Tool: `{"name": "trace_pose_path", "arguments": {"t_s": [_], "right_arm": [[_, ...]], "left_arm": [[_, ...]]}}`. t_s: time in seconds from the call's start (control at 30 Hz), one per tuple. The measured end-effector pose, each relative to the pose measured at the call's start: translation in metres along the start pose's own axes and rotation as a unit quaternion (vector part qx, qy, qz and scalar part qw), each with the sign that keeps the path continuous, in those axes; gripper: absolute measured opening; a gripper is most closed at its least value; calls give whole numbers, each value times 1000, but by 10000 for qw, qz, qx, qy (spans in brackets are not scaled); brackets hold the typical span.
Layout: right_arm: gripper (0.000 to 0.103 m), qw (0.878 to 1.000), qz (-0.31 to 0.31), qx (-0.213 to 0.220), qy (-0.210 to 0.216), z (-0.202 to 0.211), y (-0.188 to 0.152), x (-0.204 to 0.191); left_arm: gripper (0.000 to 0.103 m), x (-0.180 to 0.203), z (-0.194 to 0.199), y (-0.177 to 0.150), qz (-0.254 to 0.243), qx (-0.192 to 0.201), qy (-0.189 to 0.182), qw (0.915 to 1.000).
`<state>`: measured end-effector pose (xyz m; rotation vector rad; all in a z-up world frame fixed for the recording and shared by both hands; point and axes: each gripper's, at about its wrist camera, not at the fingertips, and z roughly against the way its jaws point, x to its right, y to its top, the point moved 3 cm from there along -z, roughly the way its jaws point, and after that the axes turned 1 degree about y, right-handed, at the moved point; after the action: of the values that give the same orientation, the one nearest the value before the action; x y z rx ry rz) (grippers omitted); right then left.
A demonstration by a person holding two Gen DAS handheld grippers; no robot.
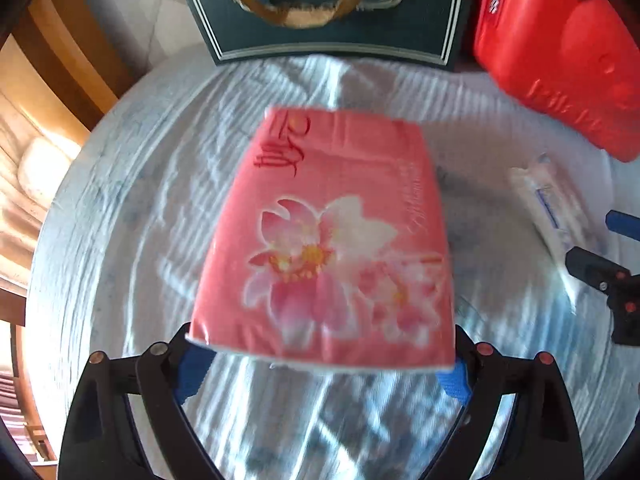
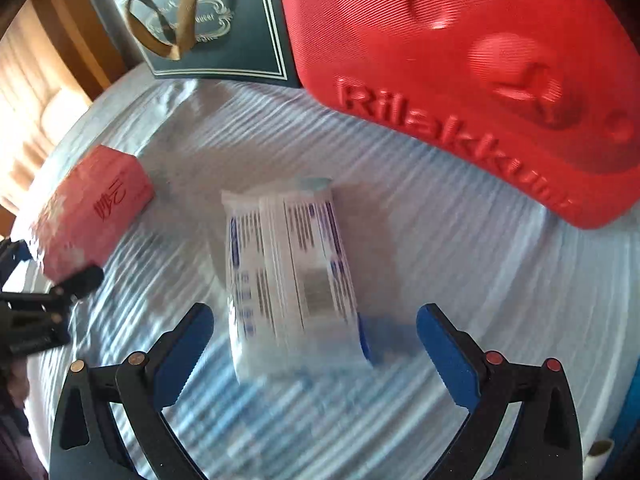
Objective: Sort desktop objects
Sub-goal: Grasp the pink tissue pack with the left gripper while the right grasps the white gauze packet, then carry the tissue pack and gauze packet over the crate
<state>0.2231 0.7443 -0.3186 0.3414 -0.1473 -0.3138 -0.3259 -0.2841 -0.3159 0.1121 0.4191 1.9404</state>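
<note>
A pink tissue pack (image 1: pixel 332 232) with a flower print lies lengthwise between the fingers of my left gripper (image 1: pixel 324 364). The blue pads grip its near end on both sides, and it seems raised a little off the cloth. From the right wrist view the same pink pack (image 2: pixel 92 208) shows at the left, with the left gripper (image 2: pixel 48 264) at its near end. A white pack with blue print (image 2: pixel 288 272) lies on the cloth between the spread fingers of my right gripper (image 2: pixel 316 344), which is open and not touching it. This white pack (image 1: pixel 548 208) and the right gripper (image 1: pixel 608 276) also show at the right edge of the left wrist view.
A round table under a pale striped cloth (image 1: pixel 120 200) carries everything. At the back stand a dark green gift bag (image 1: pixel 332 12) with gold ribbon handles and a red case (image 2: pixel 480 80) embossed "Rilakkuma". Wooden furniture (image 1: pixel 60 60) lies beyond the table's left edge.
</note>
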Motion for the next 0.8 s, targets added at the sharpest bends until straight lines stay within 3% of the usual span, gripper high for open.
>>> {"name": "trace_pose_path", "arguments": {"t_s": [0.13, 0.17, 0.2, 0.23, 0.4, 0.6, 0.8], "right_arm": [[103, 9996, 115, -99, -245, 0, -4, 7], [95, 9997, 115, -91, -213, 2, -4, 5], [68, 9997, 123, -23, -214, 9, -4, 3], [54, 9993, 167, 23, -320, 15, -4, 1], [48, 9993, 160, 119, -314, 41, -18, -8], [48, 9968, -12, 750, -270, 114, -40, -27], [48, 9873, -174, 1454, -614, 203, -71, -46]], "left_arm": [[87, 0, 4, -4, 93, 105, -213, 9997], [86, 0, 6, -5, 109, 148, -231, 9996], [84, 0, 8, -6, 105, 191, -285, 9994], [83, 0, 11, -8, 104, 236, -346, 9991], [82, 2, 50, -19, -12, 775, -415, 9961], [82, -4, 121, -36, 20, 1313, -472, 9902], [82, -6, 197, -62, -46, 1792, -575, 9821]]}}
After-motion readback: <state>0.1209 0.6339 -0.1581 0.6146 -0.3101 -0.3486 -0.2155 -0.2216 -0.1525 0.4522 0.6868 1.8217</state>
